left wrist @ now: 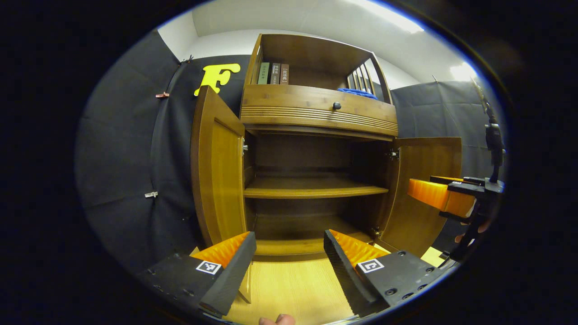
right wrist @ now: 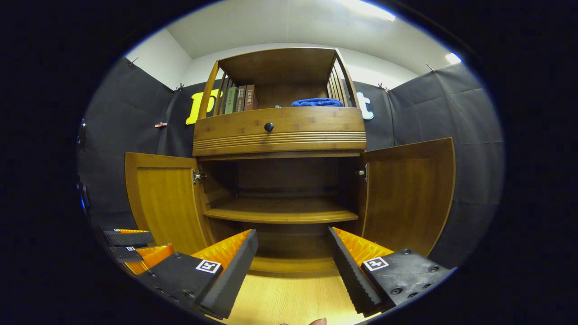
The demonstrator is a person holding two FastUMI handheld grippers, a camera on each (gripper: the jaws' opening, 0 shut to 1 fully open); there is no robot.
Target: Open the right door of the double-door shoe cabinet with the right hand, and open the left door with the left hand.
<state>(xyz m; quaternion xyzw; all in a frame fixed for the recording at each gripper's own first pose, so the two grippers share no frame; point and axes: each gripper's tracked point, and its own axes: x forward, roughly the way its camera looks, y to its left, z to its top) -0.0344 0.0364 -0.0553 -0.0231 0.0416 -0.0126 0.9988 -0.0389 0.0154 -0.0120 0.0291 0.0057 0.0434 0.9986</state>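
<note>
The wooden shoe cabinet (left wrist: 316, 117) (right wrist: 280, 131) stands ahead with both doors swung wide. Its left door (left wrist: 216, 176) (right wrist: 165, 203) and right door (left wrist: 422, 189) (right wrist: 406, 194) stand open, showing bare inner shelves (left wrist: 311, 187) (right wrist: 280, 211). My left gripper (left wrist: 289, 266) is open, back from the cabinet front, holding nothing. My right gripper (right wrist: 291, 266) is open too, in front of the cabinet's middle, with nothing between its fingers. The right gripper (left wrist: 451, 198) appears in the left gripper view beside the right door. The left gripper (right wrist: 133, 248) appears at the lower left of the right gripper view.
A drawer with a dark knob (left wrist: 336, 105) (right wrist: 268, 127) sits above the doors. Books (left wrist: 273, 73) (right wrist: 239, 99) and a blue cloth (left wrist: 359, 92) (right wrist: 316, 102) lie on the top shelf. Light wooden floor (left wrist: 289, 289) runs before the cabinet.
</note>
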